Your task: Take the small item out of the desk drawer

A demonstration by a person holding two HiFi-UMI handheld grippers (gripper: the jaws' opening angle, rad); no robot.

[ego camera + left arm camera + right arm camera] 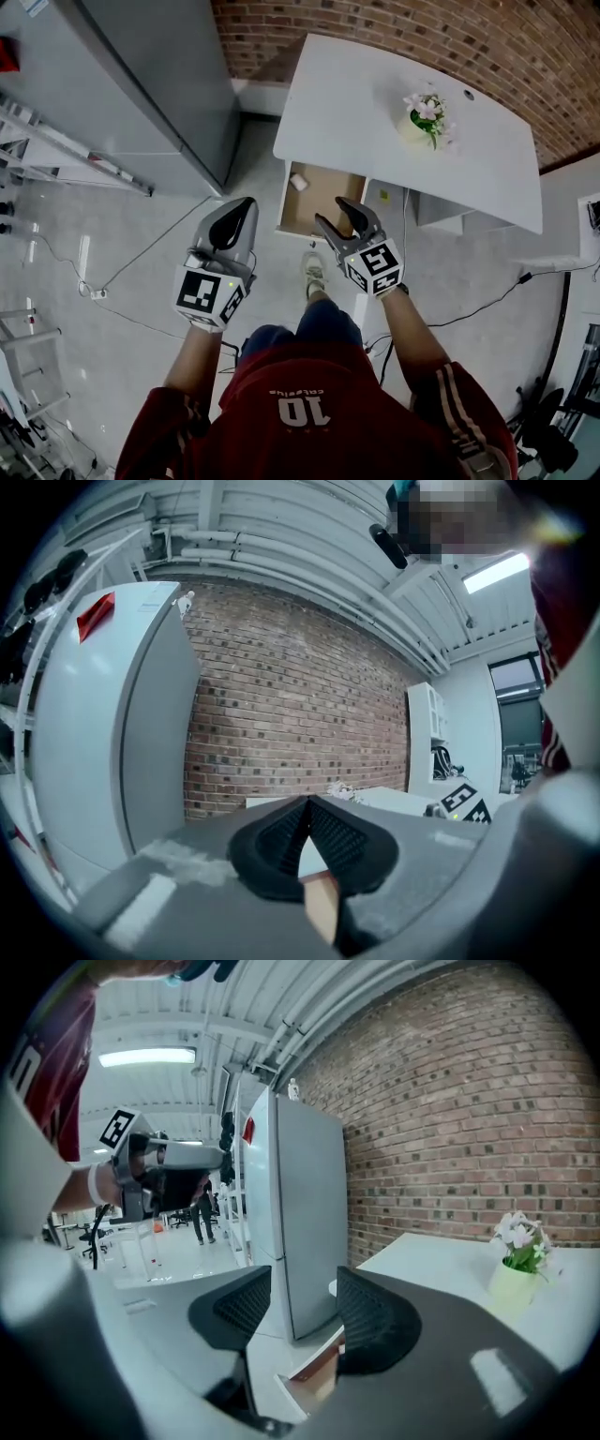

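My right claw (328, 210) stood wide, with nothing between its ribbed pads (370, 1321), and pointed at the open drawer (323, 194) of the white desk (375, 103). The small item (298, 182), a pale lump, lay on the drawer's brown bottom ahead of that claw and off to its left, in the far corner by the side wall, apart from the tips. My left claw (242, 212) had its jaws closed tip to tip on nothing and hung to the left of the right one, outside the drawer and over the floor (141, 253). I judged the step in hand to be the reach into the drawer. To do it well, I would swing the right claw leftward until the item sat squarely ahead between the pads. I would then tilt the tips further down to clear the drawer's front edge and lower one pad on each side before closing (the corner left little room, so the pad nearer the side wall needed care). The left claw was best held clear. Both my forearms reached forward from my body, the right one in a red striped sleeve (450, 394). The right claw sloped slightly downward, its marker cube (378, 265) turned up towards my head.
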